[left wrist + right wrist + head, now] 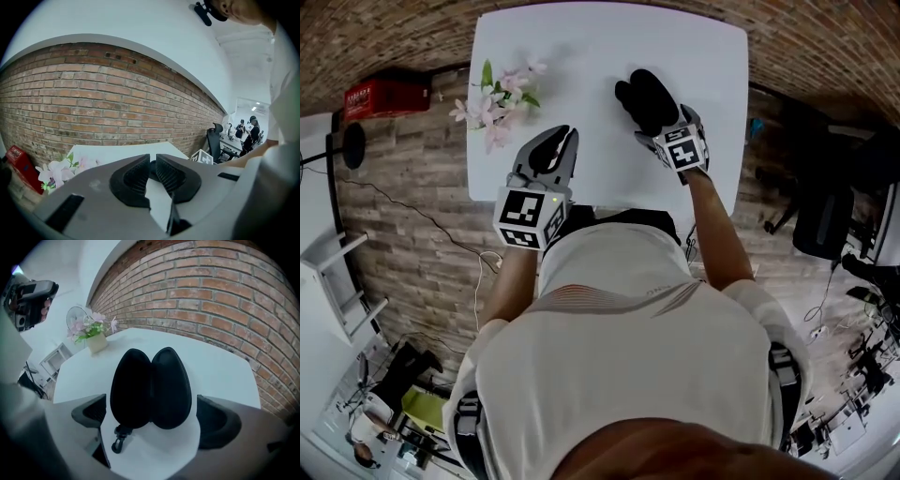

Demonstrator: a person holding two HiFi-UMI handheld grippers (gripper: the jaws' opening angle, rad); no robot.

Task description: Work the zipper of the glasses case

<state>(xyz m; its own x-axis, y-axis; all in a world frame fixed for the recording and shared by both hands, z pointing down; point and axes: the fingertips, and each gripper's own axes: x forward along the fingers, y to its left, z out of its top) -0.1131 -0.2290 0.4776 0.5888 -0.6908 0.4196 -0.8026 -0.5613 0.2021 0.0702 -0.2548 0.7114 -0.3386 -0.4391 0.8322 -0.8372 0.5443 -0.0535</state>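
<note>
The glasses case [150, 387] lies on the white table [581, 56] right in front of me, its two black lobes side by side with the seam between them facing my right gripper [152, 419], and a small clip [118, 439] trails from its near end. My right jaws are spread wide, one on each side of the case and touching neither lobe. I cannot tell from here whether that seam is zipped or where the slider sits, and that is my first worry: if I close on the smooth rounded shell, it may squirt forward across the slick tabletop. I could also catch the clip and only drag the case. My left gripper [153, 171] hangs nearer me and off to the left, its jaws pressed almost together with nothing between them, so nothing braces the case. If I pull on the zipper one-handed, I expect the whole case to slide or spin, perhaps toward the flowers [500, 98] at the table's left edge.
</note>
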